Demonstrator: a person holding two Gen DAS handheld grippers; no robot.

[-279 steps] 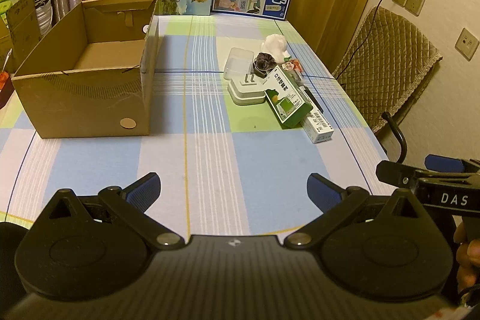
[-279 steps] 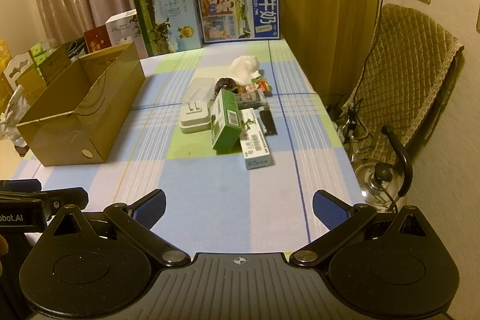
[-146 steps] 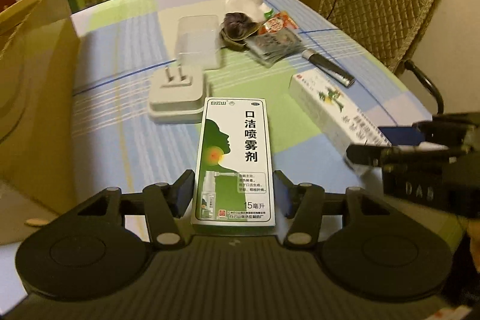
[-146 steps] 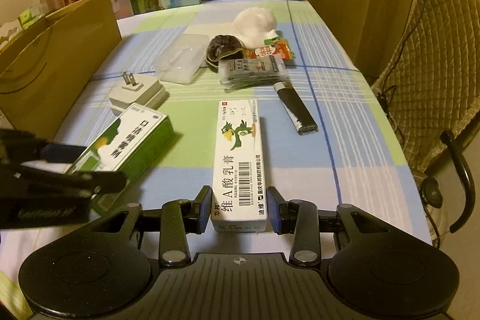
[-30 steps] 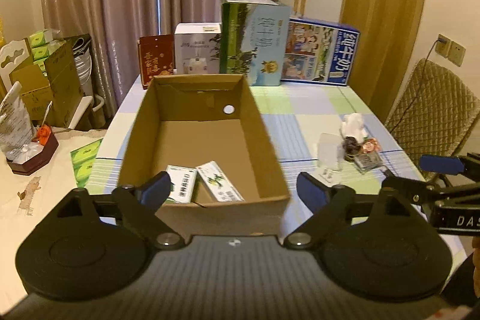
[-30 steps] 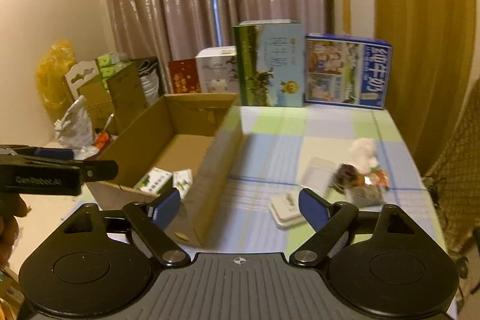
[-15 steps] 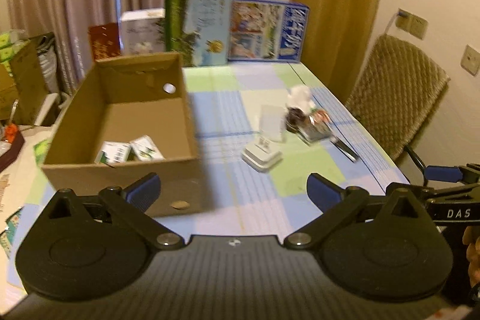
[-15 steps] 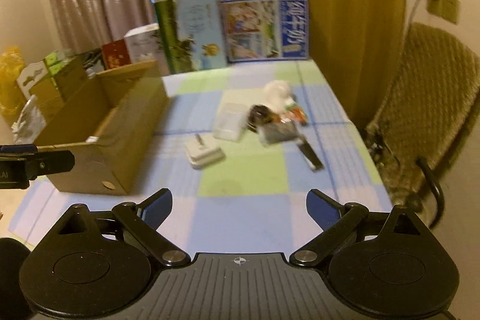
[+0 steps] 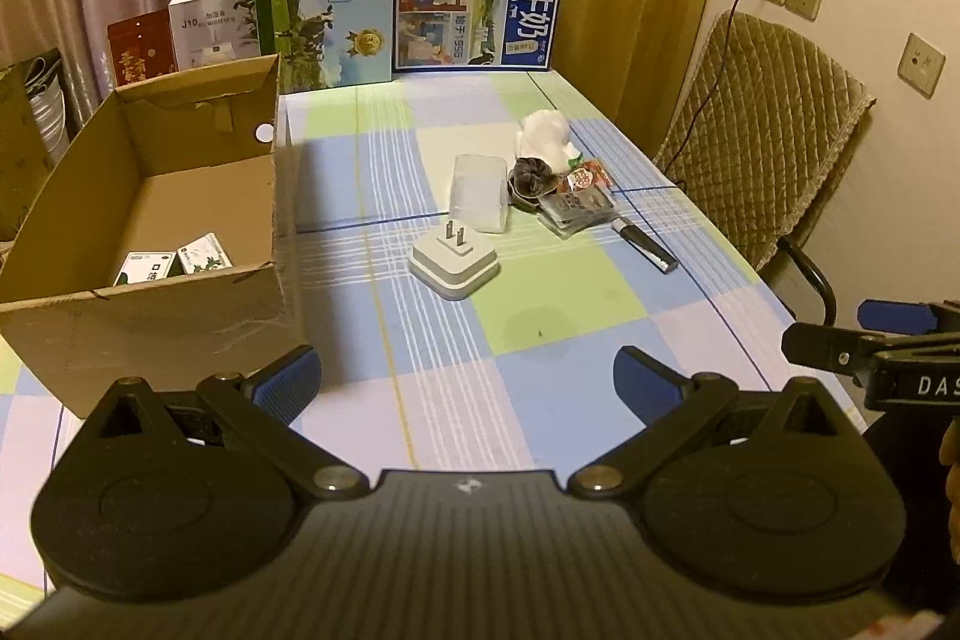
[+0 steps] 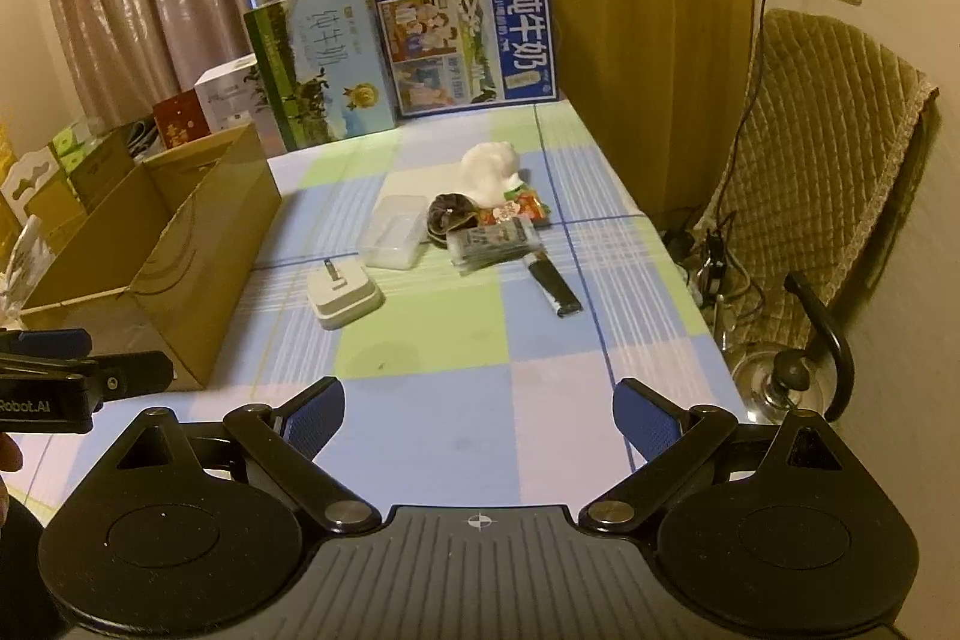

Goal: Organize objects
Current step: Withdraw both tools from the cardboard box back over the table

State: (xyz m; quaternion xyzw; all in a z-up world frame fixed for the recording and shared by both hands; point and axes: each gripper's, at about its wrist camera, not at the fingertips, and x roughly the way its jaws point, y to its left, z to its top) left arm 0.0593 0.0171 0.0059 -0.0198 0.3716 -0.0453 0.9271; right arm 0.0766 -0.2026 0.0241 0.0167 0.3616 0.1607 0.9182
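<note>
Both sets of jaws are wide open and hold nothing. The left gripper (image 9: 467, 379) and right gripper (image 10: 478, 412) have swung back from the cardboard box (image 9: 144, 307) to face the loose things on the bench (image 9: 558, 388).

The two medicine boxes (image 9: 174, 265) picked up earlier now lie inside the cardboard box, at its near end. So that part looks done, and more things wait.

The white plug (image 9: 455, 261) is nearest, in the middle. Just beyond it lie a clear case (image 9: 478, 200), a dark packet (image 9: 577, 209) and a black lighter (image 9: 645, 248).

At the far end stands a blue milk carton (image 9: 479, 17) that reads "纯牛奶". The right gripper's side reads "DAS", the left's "Robot.AI".
</note>
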